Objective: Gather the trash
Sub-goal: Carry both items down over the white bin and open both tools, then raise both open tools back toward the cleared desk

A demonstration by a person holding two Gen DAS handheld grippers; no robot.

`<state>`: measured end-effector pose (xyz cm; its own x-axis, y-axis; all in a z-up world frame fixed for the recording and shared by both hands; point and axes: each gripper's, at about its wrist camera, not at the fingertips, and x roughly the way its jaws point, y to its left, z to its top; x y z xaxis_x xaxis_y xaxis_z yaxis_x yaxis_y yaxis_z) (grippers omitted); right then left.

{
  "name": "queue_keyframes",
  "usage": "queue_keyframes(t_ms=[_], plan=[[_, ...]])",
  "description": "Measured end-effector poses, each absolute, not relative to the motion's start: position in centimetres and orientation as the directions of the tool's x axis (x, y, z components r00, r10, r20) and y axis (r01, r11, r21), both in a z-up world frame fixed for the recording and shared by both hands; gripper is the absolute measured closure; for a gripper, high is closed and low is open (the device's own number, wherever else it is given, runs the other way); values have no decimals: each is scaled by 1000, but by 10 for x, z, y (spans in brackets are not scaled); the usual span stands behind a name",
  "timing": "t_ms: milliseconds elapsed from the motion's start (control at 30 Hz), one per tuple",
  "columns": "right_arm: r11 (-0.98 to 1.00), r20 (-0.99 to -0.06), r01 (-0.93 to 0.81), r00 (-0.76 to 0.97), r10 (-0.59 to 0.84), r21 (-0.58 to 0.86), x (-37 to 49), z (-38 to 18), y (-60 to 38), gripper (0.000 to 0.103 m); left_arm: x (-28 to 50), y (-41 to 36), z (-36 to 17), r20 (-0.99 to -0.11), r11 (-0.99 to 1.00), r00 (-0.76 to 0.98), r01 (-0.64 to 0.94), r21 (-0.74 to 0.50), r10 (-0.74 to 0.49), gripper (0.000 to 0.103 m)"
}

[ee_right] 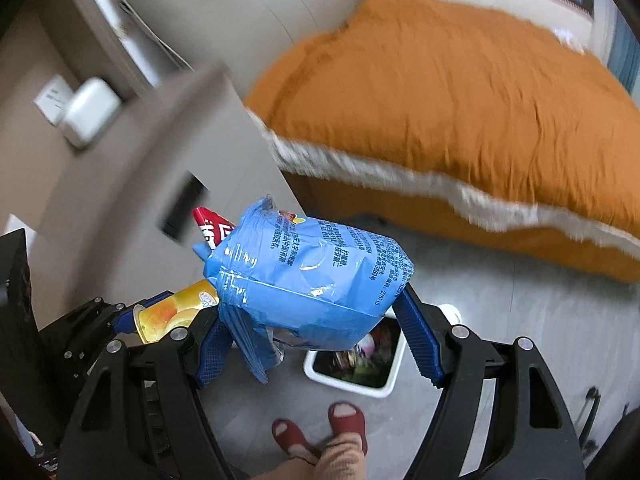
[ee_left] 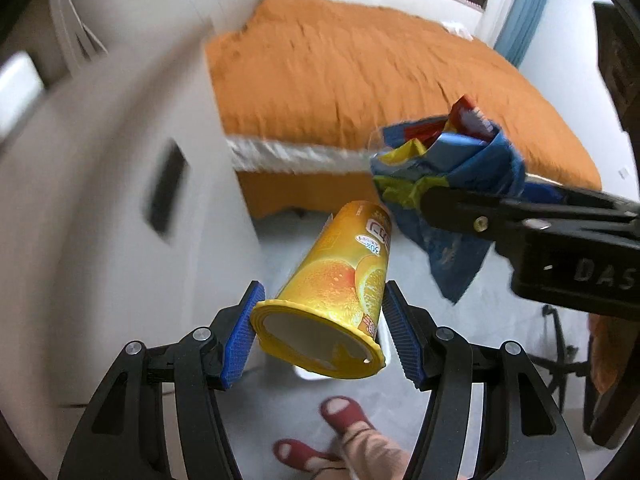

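The left tongs (ee_left: 320, 332) pinch a yellow orange-printed cup (ee_left: 336, 292) between their blue pads (ee_left: 242, 344), its open mouth tipped back toward the camera. The right tongs (ee_right: 316, 336) pinch a crumpled blue snack bag (ee_right: 308, 276) (a red wrapper (ee_right: 210, 226) pokes out of its far end), and the cup sits just to their left. Below and just beyond the right tongs stands a white trash bin (ee_right: 356, 384) on the grey floor (ee_right: 520, 304), with rubbish inside. An orange bed (ee_right: 460, 100) lies farther ahead, and the person's red sandals (ee_right: 348, 420) show beneath.
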<state>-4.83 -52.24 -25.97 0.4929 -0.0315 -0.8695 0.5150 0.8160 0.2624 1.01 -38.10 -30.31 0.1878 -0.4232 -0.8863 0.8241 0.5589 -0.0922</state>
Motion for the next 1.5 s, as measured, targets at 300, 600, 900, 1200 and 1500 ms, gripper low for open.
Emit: queue_keyframes(t_ms=[300, 600, 900, 1200, 1500], plan=[[801, -936, 548, 350, 41, 241, -43, -419, -532, 28, 11, -404, -459, -937, 564, 72, 813, -143, -343, 47], [846, -977, 508, 201, 66, 162, -37, -570, -526, 4, 6, -416, -611, -967, 566, 14, 813, -138, -255, 5], [846, -980, 503, 169, 103, 176, -43, -575, -525, 4, 4, -405, -614, -971, 592, -2, 792, -146, -237, 5], [861, -977, 480, 199, 80, 169, -48, -497, -515, 4, -5, -393, -529, -961, 610, 17, 776, -161, -275, 5], [855, -936, 480, 352, 19, 198, -65, -346, -519, 4, -24, -387, -374, -910, 598, 115, 785, -162, -398, 5]])
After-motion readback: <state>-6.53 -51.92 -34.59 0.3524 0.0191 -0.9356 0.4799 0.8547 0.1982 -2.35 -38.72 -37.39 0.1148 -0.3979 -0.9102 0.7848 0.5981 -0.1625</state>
